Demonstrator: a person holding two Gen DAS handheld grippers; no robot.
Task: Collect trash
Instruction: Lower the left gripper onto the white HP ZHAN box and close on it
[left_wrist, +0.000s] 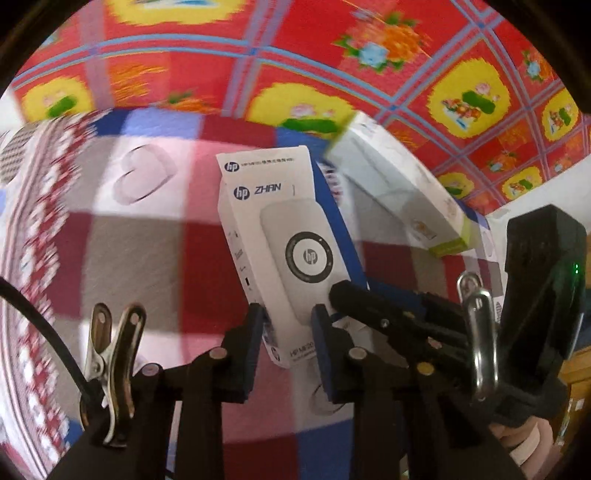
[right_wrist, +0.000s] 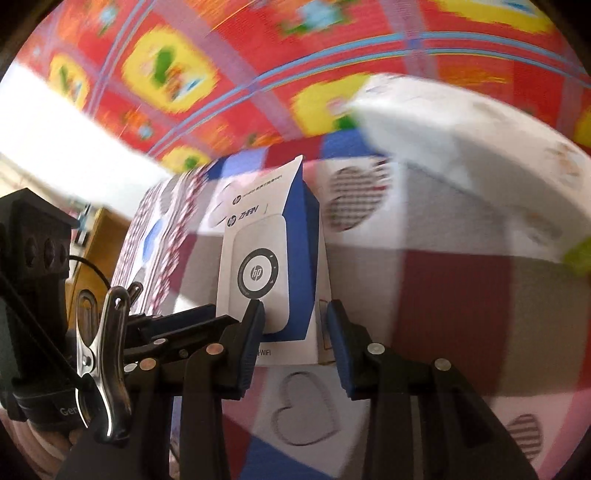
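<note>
Your left tongs (left_wrist: 287, 325) pinch the HP box (left_wrist: 280, 236) so it lifts; your right tongs (right_wrist: 295, 332) sit half open around it, not squeezing.

Left gripper (left_wrist: 288, 314) pitched steeply nose-down, pads pinching the near end of the white box (left_wrist: 284, 236). Right gripper (right_wrist: 295, 312) sits just right of the left tongs, also nose-down, jaws part-open and straddling the same box, right pad clear. Right hand (left_wrist: 524, 435) wraps its handle.
</note>
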